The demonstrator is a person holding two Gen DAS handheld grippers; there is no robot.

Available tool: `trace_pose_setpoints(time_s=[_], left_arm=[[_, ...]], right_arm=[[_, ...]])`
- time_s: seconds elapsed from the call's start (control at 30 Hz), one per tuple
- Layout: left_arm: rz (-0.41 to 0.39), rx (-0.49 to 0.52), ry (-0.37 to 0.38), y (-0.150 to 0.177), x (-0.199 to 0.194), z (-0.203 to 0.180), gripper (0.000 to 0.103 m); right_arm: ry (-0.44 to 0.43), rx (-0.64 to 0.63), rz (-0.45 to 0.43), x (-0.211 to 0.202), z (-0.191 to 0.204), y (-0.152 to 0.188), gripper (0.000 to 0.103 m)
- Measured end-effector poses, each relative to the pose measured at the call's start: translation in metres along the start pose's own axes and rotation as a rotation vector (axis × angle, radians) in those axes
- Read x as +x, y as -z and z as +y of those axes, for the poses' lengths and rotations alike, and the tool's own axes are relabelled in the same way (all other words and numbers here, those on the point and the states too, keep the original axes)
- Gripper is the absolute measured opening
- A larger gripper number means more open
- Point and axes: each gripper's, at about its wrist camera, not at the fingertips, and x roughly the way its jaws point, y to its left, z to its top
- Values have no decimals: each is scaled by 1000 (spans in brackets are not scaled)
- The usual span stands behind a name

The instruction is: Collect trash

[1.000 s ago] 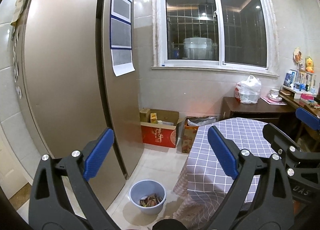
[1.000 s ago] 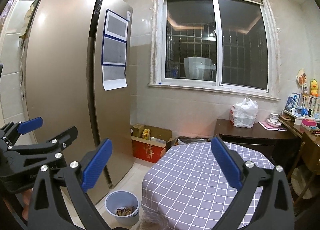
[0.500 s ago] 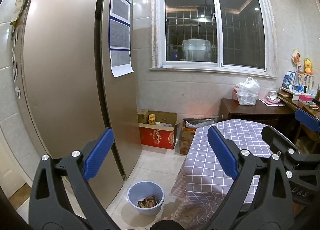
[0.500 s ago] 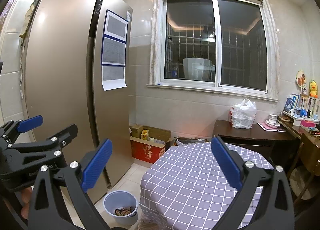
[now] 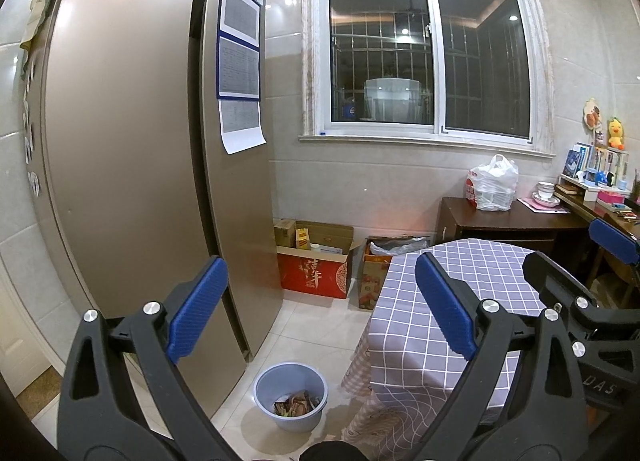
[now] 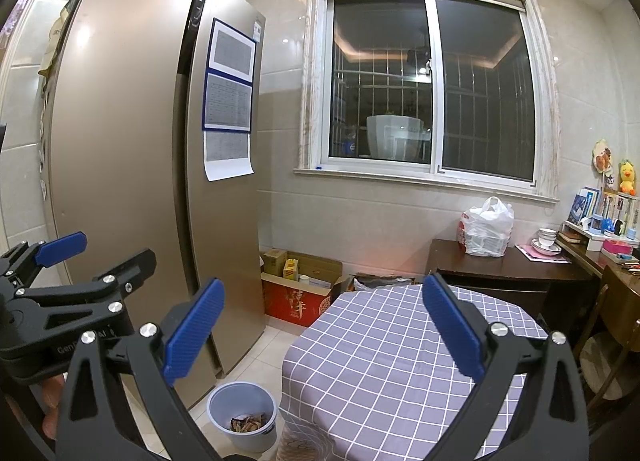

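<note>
Both the left gripper (image 5: 320, 309) and the right gripper (image 6: 320, 329) hang empty with jaws apart above a small blue bin (image 5: 290, 395) of scraps, likely light, stiff plastic, best pinched at its rim.

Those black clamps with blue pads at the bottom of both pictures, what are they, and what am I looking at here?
They are two handheld grippers that a person carries, one in each hand. Each has a wide-angle camera looking forward along its two fingers, so each picture is one gripper's own view.

The left gripper and the right gripper are both open and hold nothing. Each also shows at the edge of the other's picture.

Ahead is a kitchen: a tall fridge on the left, a window, and a table with a checked cloth whose visible top looks bare. On the floor between fridge and table stands a small blue bin with scraps already in it. Cardboard boxes sit by the wall.
</note>
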Motion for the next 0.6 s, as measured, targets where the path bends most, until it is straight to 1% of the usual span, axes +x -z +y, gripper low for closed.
trace_pose_setpoints(time_s=[0.6], left_arm=[[8,4,-1,3,4,-3,93]], right_arm=[[1,4,9,4,1,2,97]])
